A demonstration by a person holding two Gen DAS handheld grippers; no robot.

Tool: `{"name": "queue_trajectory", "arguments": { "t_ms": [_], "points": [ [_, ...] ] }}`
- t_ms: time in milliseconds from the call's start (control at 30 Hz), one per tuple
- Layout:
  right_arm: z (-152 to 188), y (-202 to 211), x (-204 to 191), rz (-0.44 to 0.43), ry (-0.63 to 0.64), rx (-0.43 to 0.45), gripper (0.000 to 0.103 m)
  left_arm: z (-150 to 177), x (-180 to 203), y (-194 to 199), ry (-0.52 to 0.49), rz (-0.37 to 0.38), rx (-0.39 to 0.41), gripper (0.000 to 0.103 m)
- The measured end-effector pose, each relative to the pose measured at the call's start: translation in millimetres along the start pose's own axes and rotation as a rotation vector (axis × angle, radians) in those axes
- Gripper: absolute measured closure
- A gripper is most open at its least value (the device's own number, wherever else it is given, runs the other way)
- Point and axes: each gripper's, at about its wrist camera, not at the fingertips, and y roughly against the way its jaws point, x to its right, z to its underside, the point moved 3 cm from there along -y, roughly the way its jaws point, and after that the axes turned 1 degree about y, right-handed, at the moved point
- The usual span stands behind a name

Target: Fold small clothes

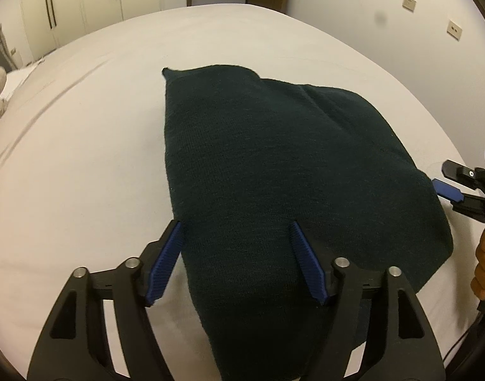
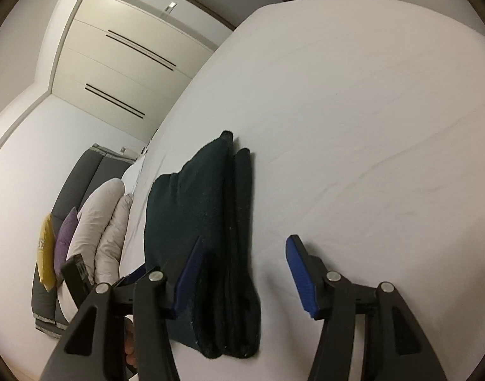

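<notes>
White bed (image 1: 83, 146), folded garment (image 2: 198, 222) edge-on

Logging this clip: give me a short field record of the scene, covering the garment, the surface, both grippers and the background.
garment: dark green knit garment, folded into stacked layers, lying flat
surface: white bed sheet, faintly creased
left hand-held gripper: open, jaws astride the garment's near end, gripping nothing
right hand-held gripper: open, at the garment's layered edge, gripping nothing
background: wardrobe doors; white pillows, purple cushion and yellow cushion against a grey headboard
</notes>
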Motion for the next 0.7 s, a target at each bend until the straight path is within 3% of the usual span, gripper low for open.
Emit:
{"name": "queue_trajectory", "arguments": {
  "t_ms": [133,233,333,433,567,633,700],
  "points": [
    [-6.0,-20.3,-21.5,0.005,0.046,-0.034,0.036,0.0,-13.0,15.2,0.062,0.040,0.001,0.031],
    [-8.9,-37.9,-33.0,0.046,0.099,-0.075,0.030,-6.4,-29.4,37.4,0.101,0.032,0.062,0.030],
    [-12.6,-56.2,-31.4,0.080,0.087,-0.118,0.030,-16.7,-55.3,50.8,0.188,0.057,0.098,0.020],
    [-13.3,-75.9,-25.1,0.104,0.055,-0.184,0.028,-18.5,-65.3,31.3,0.215,0.083,0.018,0.019],
    [-17.7,-90.5,-27.8,0.054,0.039,-0.192,0.029,-13.5,-71.1,-7.5,0.292,0.221,-0.091,0.018],
    [-16.7,-99.5,-31.5,0.064,0.063,-0.212,0.042,-13.2,-68.0,-12.9,0.294,0.254,-0.115,0.020],
    [-14.6,-107.1,-38.6,0.104,0.113,-0.220,0.050,-17.4,-61.0,-19.7,0.281,0.292,-0.141,0.034]
  ]
}}
